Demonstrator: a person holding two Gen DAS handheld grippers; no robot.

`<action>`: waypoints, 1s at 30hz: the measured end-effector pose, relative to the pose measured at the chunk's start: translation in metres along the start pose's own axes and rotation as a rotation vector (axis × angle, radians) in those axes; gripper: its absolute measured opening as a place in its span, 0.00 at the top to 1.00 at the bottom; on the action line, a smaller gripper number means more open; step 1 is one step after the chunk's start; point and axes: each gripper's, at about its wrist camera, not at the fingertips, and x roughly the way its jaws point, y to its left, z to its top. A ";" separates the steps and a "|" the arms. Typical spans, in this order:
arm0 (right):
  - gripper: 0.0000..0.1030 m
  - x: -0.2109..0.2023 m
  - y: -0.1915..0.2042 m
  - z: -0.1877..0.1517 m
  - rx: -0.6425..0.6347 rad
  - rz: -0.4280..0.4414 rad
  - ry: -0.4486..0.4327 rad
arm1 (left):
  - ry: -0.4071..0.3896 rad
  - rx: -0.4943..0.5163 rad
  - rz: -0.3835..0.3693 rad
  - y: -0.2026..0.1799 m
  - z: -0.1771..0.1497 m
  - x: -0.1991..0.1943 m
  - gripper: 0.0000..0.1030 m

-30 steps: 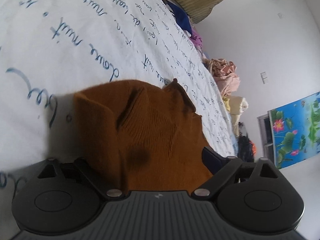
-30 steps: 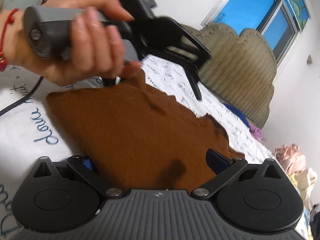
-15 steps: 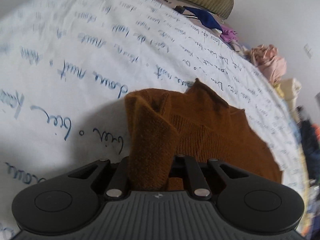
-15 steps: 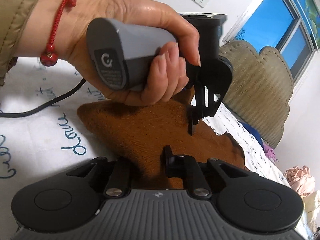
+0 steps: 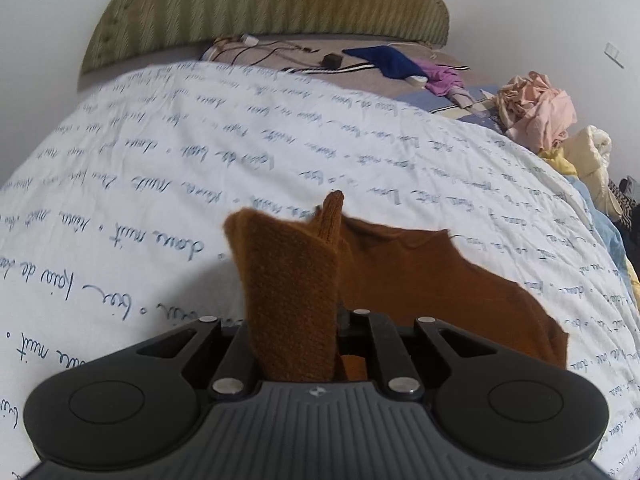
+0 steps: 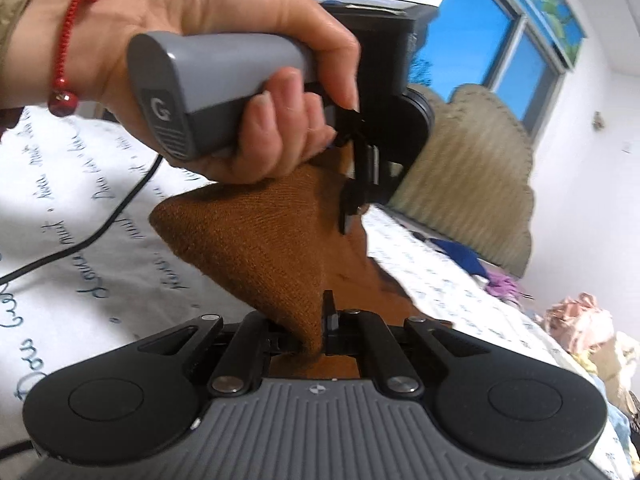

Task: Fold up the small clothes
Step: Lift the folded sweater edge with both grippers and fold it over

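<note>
Brown knit garment (image 5: 420, 280) hangs pinched between two handheld grippers over a bed covered by a white quilt (image 5: 200, 152) printed with blue cursive script. Seen from the left wrist, the left gripper (image 5: 336, 320) is clamped on a raised fold of the knit, which stands up from between its fingers while the rest of the cloth trails down to the right onto the quilt. From the right wrist, the right gripper (image 6: 326, 320) is clenched on another edge of the same garment, the fabric stretching upward from it toward the other gripper. A person's hand (image 6: 224, 80), a red bead bracelet (image 6: 64, 64) at the wrist, grips that tool's grey handle. Behind, an olive ribbed headboard (image 5: 260, 4) stands against the wall, and a pink bundle of clothes (image 5: 536, 108) lies at the bed's far right edge.
</note>
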 end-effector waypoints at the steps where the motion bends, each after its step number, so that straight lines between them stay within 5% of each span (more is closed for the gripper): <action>1: 0.93 -0.003 -0.006 -0.002 0.008 -0.009 -0.002 | -0.004 0.007 -0.002 -0.007 0.001 -0.003 0.90; 11: 0.93 -0.027 -0.063 -0.026 0.163 -0.054 0.012 | -0.050 0.098 -0.002 -0.080 0.002 -0.018 0.90; 30: 0.93 -0.037 -0.137 -0.090 0.495 -0.047 0.102 | 0.016 0.266 0.019 -0.200 -0.016 0.036 0.90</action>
